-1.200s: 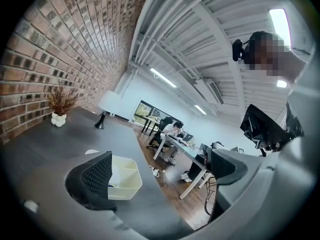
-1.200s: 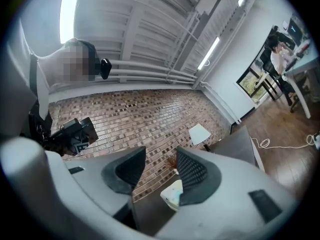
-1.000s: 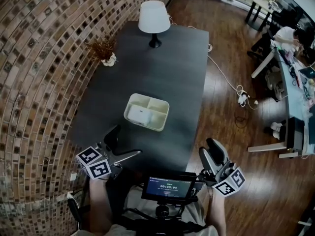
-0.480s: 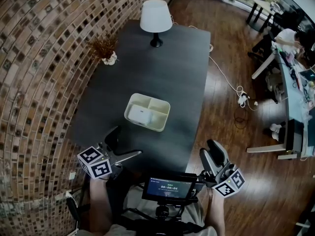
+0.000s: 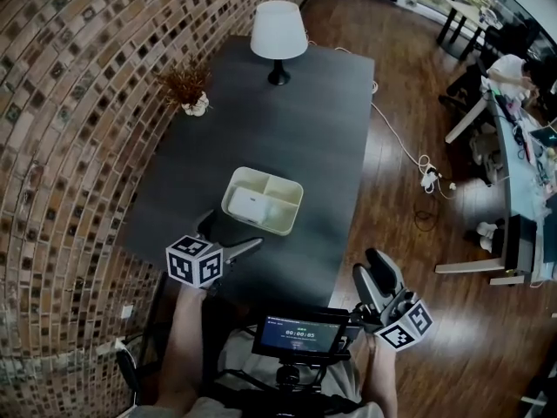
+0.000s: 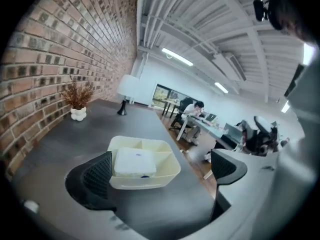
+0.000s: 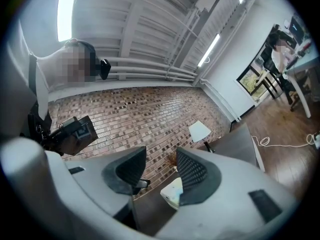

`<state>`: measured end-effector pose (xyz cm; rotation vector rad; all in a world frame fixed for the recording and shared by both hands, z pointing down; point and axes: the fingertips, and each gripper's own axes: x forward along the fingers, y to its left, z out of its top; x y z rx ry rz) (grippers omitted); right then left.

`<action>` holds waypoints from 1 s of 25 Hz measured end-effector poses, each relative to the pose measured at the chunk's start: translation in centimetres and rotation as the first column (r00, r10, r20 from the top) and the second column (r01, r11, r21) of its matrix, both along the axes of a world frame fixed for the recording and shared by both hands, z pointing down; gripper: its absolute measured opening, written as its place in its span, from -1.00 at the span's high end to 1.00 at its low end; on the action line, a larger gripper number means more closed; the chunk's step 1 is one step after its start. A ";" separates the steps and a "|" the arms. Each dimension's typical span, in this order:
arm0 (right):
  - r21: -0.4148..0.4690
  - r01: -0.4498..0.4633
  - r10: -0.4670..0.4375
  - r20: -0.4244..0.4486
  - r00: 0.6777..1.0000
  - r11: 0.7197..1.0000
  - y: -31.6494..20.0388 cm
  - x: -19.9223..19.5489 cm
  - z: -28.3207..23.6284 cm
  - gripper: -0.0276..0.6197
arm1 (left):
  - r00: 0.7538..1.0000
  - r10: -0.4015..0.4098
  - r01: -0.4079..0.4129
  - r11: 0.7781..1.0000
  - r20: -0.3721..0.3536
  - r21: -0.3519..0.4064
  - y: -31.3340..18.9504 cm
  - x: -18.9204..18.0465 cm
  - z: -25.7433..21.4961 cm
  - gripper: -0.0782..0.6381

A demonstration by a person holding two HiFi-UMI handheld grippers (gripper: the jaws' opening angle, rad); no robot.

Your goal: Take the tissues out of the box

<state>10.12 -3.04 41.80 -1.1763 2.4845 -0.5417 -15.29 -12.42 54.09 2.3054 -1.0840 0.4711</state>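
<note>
A cream divided box (image 5: 282,219) stands on the dark table (image 5: 296,138), with a white tissue pack (image 5: 249,205) lying in its left compartment. My left gripper (image 5: 228,236) hangs open just short of the box's near edge, touching nothing. In the left gripper view the tissue pack (image 6: 134,161) and box (image 6: 167,174) lie just beyond the left gripper (image 6: 162,170), whose jaws are wide apart. My right gripper (image 5: 376,275) is held off the table's near right corner, open and empty. In the right gripper view, a corner of the box (image 7: 171,191) shows between the right gripper (image 7: 161,173) fingers.
A white lamp (image 5: 278,31) and a small dried plant in a white pot (image 5: 185,90) stand at the table's far end, by the brick wall (image 5: 70,120). A cable and power strip (image 5: 428,174) lie on the wood floor. Desks with a seated person (image 5: 513,68) are at the right.
My left gripper has moved forward and to the right, up to the box's near edge. The right gripper has stayed where it was.
</note>
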 end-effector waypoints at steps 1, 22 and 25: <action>0.001 0.000 0.000 -0.001 1.000 1.000 0.0 -0.1 -0.1 0.29 | 0.998 -0.010 0.011 1.000 0.067 -0.024 -1.0 -0.3 1.5 -0.89; 0.003 -0.107 0.107 0.046 0.993 0.994 1.5 3.2 0.6 0.38 | 0.807 0.115 0.107 0.936 0.579 -0.335 -7.9 -0.9 13.1 -0.55; 0.009 -0.109 0.108 0.052 0.993 0.994 1.5 3.5 0.5 0.39 | 0.818 0.118 0.100 0.935 0.563 -0.341 -7.4 -0.8 12.7 -0.52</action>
